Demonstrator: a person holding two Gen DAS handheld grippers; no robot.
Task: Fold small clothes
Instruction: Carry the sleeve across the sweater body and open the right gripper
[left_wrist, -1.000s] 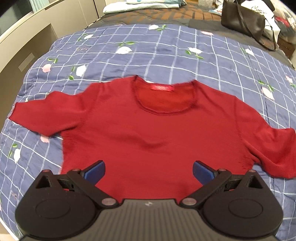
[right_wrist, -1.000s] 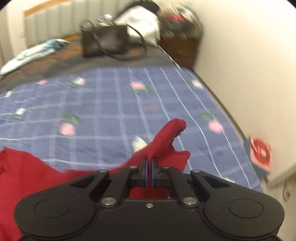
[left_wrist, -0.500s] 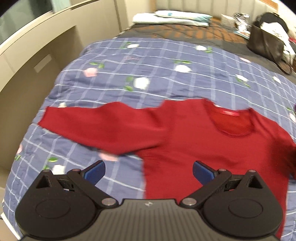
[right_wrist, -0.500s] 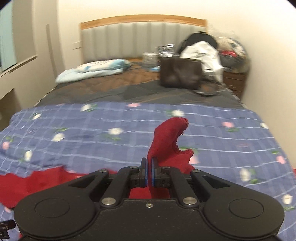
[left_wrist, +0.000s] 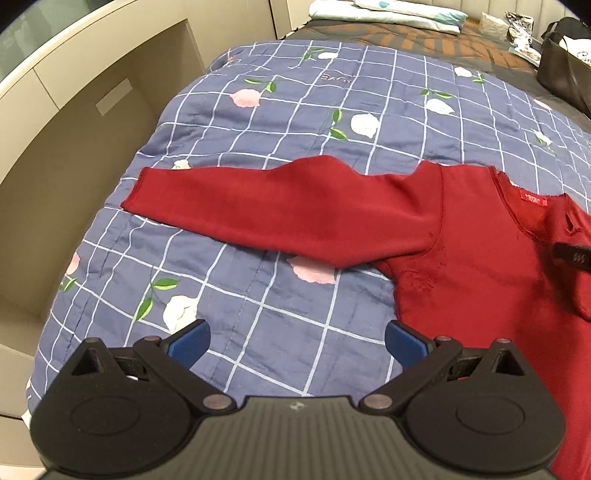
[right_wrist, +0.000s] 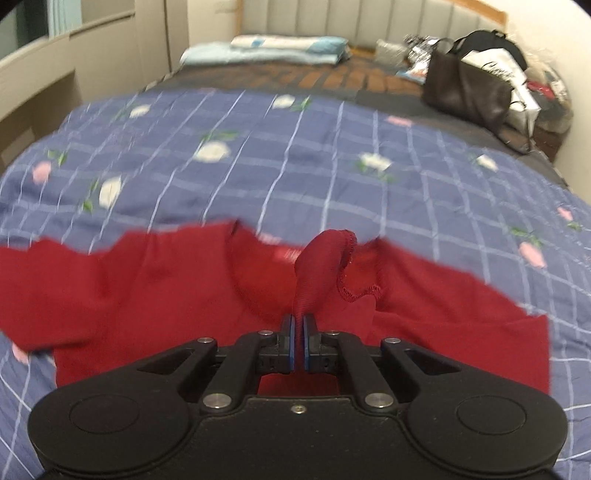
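A red long-sleeved sweater (left_wrist: 461, 258) lies flat, neck away from me, on a blue checked flowered quilt (left_wrist: 295, 122). Its left sleeve (left_wrist: 258, 206) stretches straight out to the left. My left gripper (left_wrist: 295, 338) hangs open above bare quilt, just in front of that sleeve and left of the sweater's body, with nothing between its fingers. My right gripper (right_wrist: 299, 332) is shut on the cuff of the right sleeve (right_wrist: 325, 254), held up over the sweater's chest (right_wrist: 147, 288) near the neckline. The sleeve is folded inward across the body. A dark bit of the right gripper shows at the left wrist view's right edge.
A brown handbag (right_wrist: 465, 92) and white bags sit at the far right of the bed. Pillows (right_wrist: 277, 46) lie by the padded headboard. A beige cabinet (left_wrist: 74, 129) runs along the bed's left side. The quilt's near edge is just below my left gripper.
My left gripper has slid left, from over the sweater's body to the quilt by the left sleeve. My right gripper has carried the right cuff left and down, over the chest.
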